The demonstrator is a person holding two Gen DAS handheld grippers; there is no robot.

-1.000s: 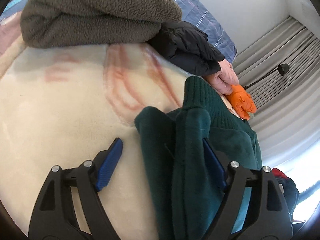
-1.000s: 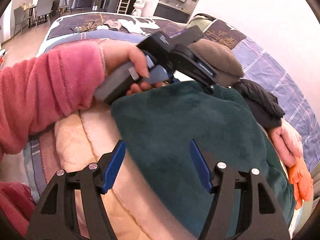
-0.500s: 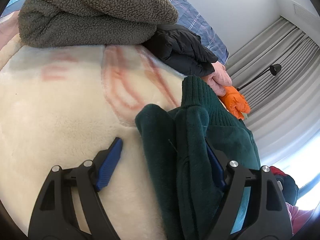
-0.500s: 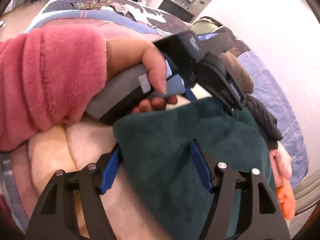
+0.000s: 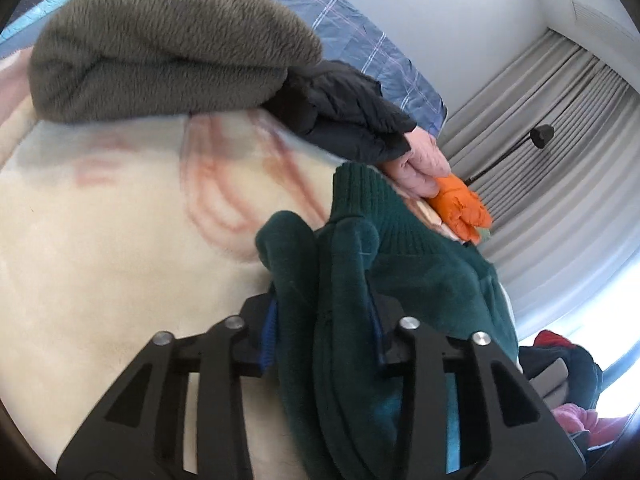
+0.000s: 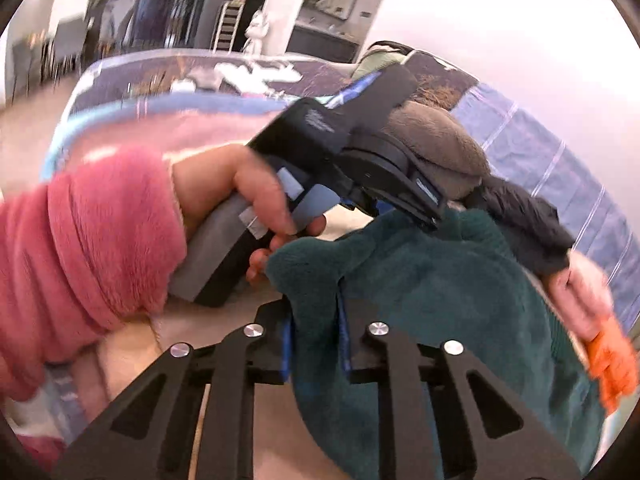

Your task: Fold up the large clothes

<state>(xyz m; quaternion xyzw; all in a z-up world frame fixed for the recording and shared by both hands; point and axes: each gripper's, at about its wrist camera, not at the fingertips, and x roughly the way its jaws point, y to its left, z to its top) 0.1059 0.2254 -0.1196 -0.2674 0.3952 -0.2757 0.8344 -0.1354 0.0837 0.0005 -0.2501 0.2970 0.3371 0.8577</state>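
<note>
A dark green fleece garment (image 5: pixel 404 276) lies on a cream blanket (image 5: pixel 100 240) on a bed. My left gripper (image 5: pixel 322 328) is shut on a bunched fold of the green garment, with its ribbed cuff sticking up beyond the fingers. My right gripper (image 6: pixel 314 340) is shut on a corner of the same green garment (image 6: pixel 440 300). In the right wrist view the person's hand in a pink sleeve holds the left gripper's handle (image 6: pixel 280 216) just above the garment's far edge.
A folded grey-brown fleece (image 5: pixel 160 44) and a black puffer jacket (image 5: pixel 344 112) lie at the back of the blanket. A pink and an orange item (image 5: pixel 460 204) lie beside them. Grey curtains (image 5: pixel 560 160) hang to the right, blue plaid bedding (image 6: pixel 560 168) behind.
Both grippers were open around the green garment and have closed on it. The right gripper's view shifted and is blurred by motion.
</note>
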